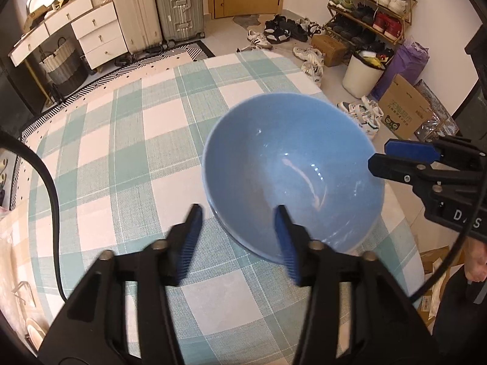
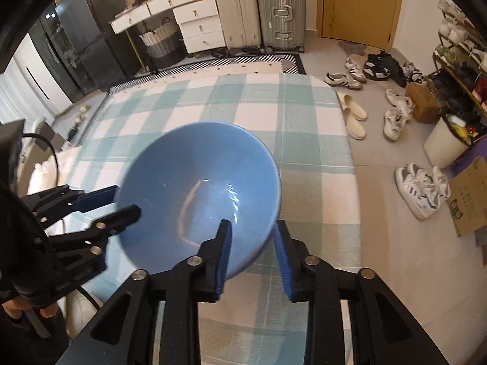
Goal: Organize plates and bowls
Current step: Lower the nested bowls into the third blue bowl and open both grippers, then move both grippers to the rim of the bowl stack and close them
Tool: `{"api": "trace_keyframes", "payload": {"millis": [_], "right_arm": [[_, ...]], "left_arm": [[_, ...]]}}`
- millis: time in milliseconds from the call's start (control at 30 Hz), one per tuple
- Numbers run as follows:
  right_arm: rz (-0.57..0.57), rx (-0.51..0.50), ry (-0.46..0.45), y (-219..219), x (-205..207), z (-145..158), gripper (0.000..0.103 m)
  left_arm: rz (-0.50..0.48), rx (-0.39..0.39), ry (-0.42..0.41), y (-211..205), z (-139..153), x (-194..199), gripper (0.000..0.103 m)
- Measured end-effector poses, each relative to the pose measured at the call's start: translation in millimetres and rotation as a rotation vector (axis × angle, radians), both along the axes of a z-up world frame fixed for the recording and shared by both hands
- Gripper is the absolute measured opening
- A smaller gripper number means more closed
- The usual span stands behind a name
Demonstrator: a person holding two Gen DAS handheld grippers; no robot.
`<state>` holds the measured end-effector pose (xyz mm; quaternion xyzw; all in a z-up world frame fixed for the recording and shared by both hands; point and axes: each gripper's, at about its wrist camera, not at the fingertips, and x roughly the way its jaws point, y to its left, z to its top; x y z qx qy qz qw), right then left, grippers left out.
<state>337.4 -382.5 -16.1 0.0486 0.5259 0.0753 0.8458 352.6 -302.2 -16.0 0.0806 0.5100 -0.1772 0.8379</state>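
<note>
A blue bowl point(image 1: 292, 176) sits tilted over the checked tablecloth point(image 1: 127, 158), seemingly on a second blue bowl whose rim shows beneath it. My left gripper point(image 1: 239, 243) is open, with one finger inside the near rim and one outside it. My right gripper point(image 1: 377, 158) comes in from the right with its jaws straddling the bowl's far rim. In the right wrist view the bowl point(image 2: 197, 194) fills the centre. My right gripper point(image 2: 252, 252) is open there, one finger inside the rim and one outside. The left gripper point(image 2: 121, 203) straddles the bowl's left rim.
The table is draped in a green and white checked cloth point(image 2: 304, 158). Around it on the floor lie shoes point(image 2: 420, 188), a white bin point(image 1: 362, 73), cardboard boxes point(image 1: 401, 106), a shoe rack point(image 1: 371, 9), suitcases point(image 2: 258, 9) and white drawers point(image 1: 97, 30).
</note>
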Motion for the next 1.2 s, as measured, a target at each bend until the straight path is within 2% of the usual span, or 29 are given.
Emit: {"api": "trace_keyframes", "payload": {"millis": [133, 167, 200, 233, 333, 467, 567, 633, 1200], "right_arm": [[-0.005, 0.011, -0.029, -2, -3, 11, 0.052], [-0.005, 0.017, -0.035, -3, -4, 14, 0.053], [-0.002, 0.022, -0.043, -2, -5, 16, 0.06], [0.004, 0.027, -0.054, -2, -6, 19, 0.07], [0.017, 0.039, -0.082, 1, -10, 26, 0.084], [0.033, 0.02, -0.092, 7, -13, 31, 0.088], [0.042, 0.014, -0.097, 10, -16, 32, 0.088], [0.043, 0.011, -0.099, 11, -18, 32, 0.088], [0.023, 0.016, -0.08, 3, -11, 23, 0.089]], "left_arm": [[0.003, -0.007, -0.02, 3, 9, -3, 0.071], [0.003, -0.011, -0.026, 5, 11, -3, 0.072], [0.002, -0.011, -0.034, 6, 14, -3, 0.073], [0.003, -0.005, -0.04, 7, 16, -4, 0.075], [0.017, 0.002, -0.051, 12, 21, -5, 0.079], [0.015, -0.032, -0.041, 20, 24, -5, 0.081], [0.016, -0.037, -0.066, 24, 28, -7, 0.086], [0.013, -0.043, -0.07, 26, 30, -9, 0.101], [-0.006, -0.043, -0.081, 29, 25, -5, 0.1]]}}
